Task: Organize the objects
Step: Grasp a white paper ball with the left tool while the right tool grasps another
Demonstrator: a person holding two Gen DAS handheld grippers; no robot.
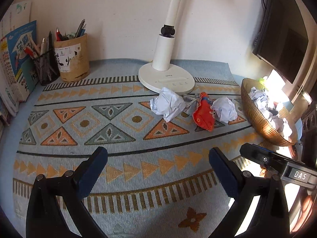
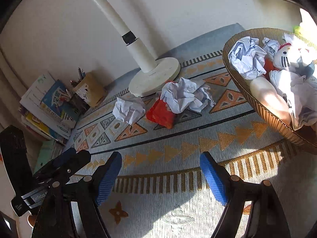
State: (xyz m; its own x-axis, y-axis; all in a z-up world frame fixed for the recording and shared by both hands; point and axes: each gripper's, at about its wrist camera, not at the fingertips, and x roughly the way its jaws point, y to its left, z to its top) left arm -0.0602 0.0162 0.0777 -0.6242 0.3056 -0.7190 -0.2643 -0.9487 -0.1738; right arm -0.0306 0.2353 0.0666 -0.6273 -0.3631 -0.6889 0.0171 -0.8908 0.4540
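Two crumpled white paper balls (image 1: 167, 104) (image 1: 224, 109) lie on the patterned mat beside a red-orange cloth toy (image 1: 204, 113), just in front of the lamp base. A ribbed golden bowl (image 1: 257, 117) at the right holds more crumpled paper (image 2: 246, 57) and a white cat plush (image 2: 288, 57). My left gripper (image 1: 157, 158) is open and empty above the mat, short of the pile. My right gripper (image 2: 160, 165) is open and empty too, with the paper balls (image 2: 128, 111) (image 2: 184, 97), red toy (image 2: 161, 114) and bowl (image 2: 265, 111) ahead of it.
A white desk lamp (image 1: 166, 75) stands behind the pile. Two pen holders (image 1: 72, 59) (image 1: 46, 67) and stacked books (image 1: 17, 63) fill the back left corner. A dark monitor (image 1: 281, 35) hangs at the upper right. The other gripper's body (image 1: 277, 162) shows at the right.
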